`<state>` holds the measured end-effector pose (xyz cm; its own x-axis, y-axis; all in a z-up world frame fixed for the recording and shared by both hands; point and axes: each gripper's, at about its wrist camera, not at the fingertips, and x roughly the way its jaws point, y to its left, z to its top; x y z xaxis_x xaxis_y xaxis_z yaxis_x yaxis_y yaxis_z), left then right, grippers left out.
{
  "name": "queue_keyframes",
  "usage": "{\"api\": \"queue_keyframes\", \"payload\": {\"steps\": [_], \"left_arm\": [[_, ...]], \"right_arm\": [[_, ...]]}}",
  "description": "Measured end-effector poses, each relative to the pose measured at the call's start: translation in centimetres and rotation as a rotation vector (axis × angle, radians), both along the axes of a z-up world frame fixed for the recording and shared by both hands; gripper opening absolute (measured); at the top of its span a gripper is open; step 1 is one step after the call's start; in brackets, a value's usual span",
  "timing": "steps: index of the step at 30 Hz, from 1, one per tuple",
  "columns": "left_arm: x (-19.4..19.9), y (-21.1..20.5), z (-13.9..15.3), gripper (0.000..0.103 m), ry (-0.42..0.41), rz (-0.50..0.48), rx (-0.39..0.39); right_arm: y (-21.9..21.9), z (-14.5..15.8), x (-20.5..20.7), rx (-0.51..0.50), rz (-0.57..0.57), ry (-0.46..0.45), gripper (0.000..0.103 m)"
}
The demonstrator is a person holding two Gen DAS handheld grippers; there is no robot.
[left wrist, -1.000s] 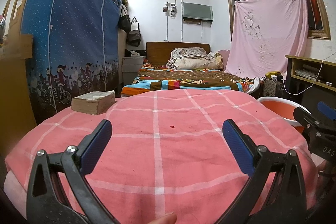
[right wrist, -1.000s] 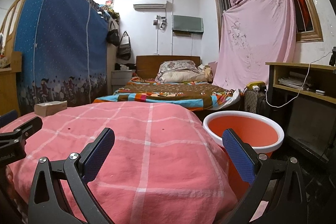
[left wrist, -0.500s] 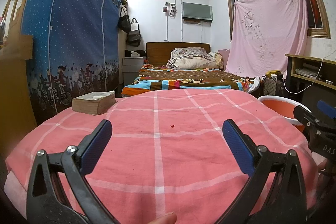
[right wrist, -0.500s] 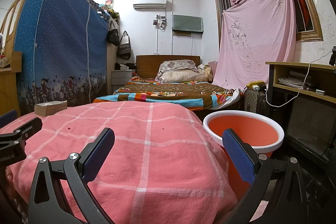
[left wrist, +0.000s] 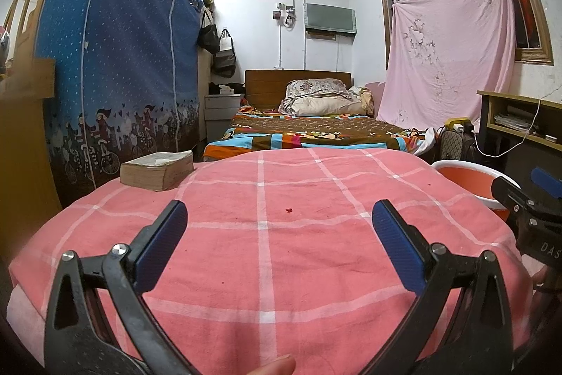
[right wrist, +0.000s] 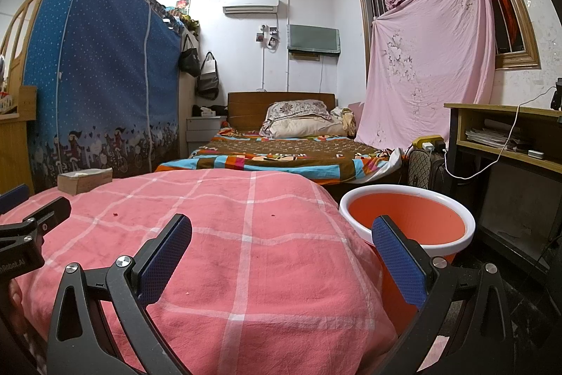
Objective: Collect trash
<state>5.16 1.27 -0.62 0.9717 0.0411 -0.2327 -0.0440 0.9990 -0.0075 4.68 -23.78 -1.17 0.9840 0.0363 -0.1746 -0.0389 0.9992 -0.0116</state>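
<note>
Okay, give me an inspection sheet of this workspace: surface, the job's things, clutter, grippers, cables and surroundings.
Surface: pink checked cloth covering the table, rumpled.
Job's things: small red scrap mid-cloth; tinier red specks near it; orange bucket with a white rim off the table's right edge, nothing seen inside.
Clutter: thick worn book at the far left corner.
Grippers: left gripper open, empty; right gripper open, empty.
Cables: white cable hanging from the desk to a charger.
Surroundings: bed, blue fabric wardrobe, pink sheet across the window.
</note>
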Motion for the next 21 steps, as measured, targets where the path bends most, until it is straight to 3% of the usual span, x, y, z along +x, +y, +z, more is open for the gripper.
{"api": "queue_keyframes", "payload": {"steps": [21], "left_arm": [[-0.04,-0.13,-0.01,0.088,0.0,0.0,0.001]], "right_arm": [[0.07,0.05,0.0,0.0,0.0,0.001,0.103]]}}
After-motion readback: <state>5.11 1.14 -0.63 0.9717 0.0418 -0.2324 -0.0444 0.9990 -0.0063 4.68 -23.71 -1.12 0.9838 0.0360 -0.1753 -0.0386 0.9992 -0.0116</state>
